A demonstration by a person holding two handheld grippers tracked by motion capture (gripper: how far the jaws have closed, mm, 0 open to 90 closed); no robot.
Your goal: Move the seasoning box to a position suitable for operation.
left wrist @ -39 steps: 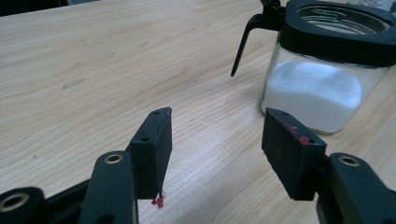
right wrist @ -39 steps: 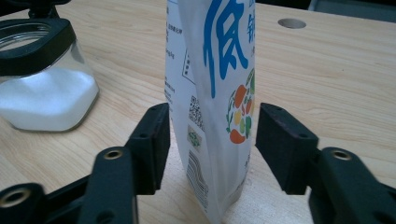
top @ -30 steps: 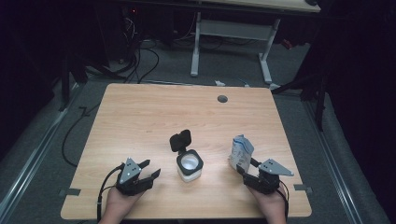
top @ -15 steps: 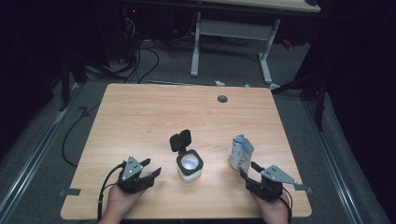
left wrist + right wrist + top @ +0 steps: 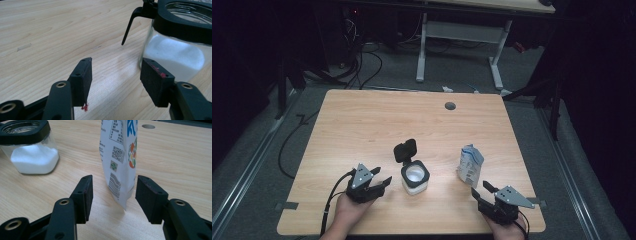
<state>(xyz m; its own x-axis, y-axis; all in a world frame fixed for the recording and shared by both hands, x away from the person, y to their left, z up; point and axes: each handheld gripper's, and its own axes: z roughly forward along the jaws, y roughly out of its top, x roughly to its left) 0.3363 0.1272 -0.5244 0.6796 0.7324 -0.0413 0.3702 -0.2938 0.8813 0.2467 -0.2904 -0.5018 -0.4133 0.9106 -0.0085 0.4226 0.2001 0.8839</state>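
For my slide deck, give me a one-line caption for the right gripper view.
Open right gripper lined up on a standing printed pouch, glass jar of white powder behind.

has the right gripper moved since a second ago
Yes. The right gripper has drawn back from the white pouch toward the table's near edge, its jaws just closing a little, empty.

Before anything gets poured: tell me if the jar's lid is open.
Open: the jar's black flip lid stands tilted back, the white powder visible inside.
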